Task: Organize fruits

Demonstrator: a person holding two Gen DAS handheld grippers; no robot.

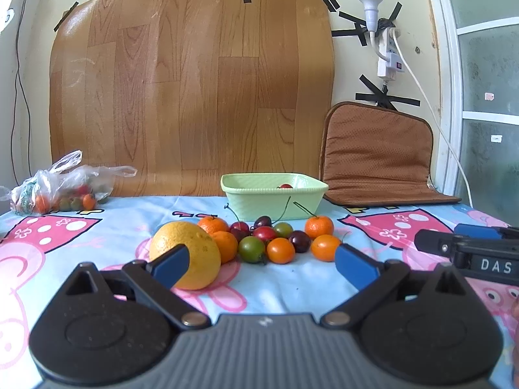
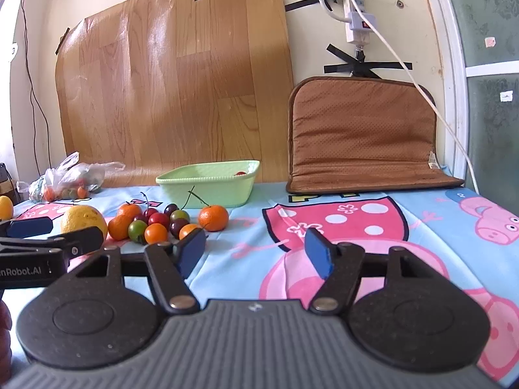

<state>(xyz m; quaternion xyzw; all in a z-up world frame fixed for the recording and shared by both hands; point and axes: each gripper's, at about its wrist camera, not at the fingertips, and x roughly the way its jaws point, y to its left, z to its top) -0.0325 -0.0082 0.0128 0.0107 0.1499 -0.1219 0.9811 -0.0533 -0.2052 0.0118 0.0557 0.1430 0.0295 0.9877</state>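
Note:
A pile of small fruits (image 1: 269,238) lies on the cartoon tablecloth: tangerines, cherries with stems, red and green tomatoes. A large orange (image 1: 186,253) sits at the pile's left, just behind my left finger pad (image 1: 170,265). My left gripper (image 1: 262,265) is open and empty, facing the pile. Behind the pile stands a light green bowl (image 1: 272,207) with one red fruit (image 1: 286,186) inside. My right gripper (image 2: 256,253) is open and empty, to the right of the pile, with a tangerine (image 2: 213,218) just beyond its left pad. Each gripper shows at the edge of the other's view.
A plastic bag of small fruits (image 1: 65,191) lies at the back left. A brown cushion (image 2: 363,136) leans against the wall at the back right, with a cable (image 2: 421,97) hanging over it. A yellow fruit (image 2: 5,207) shows at the far left edge.

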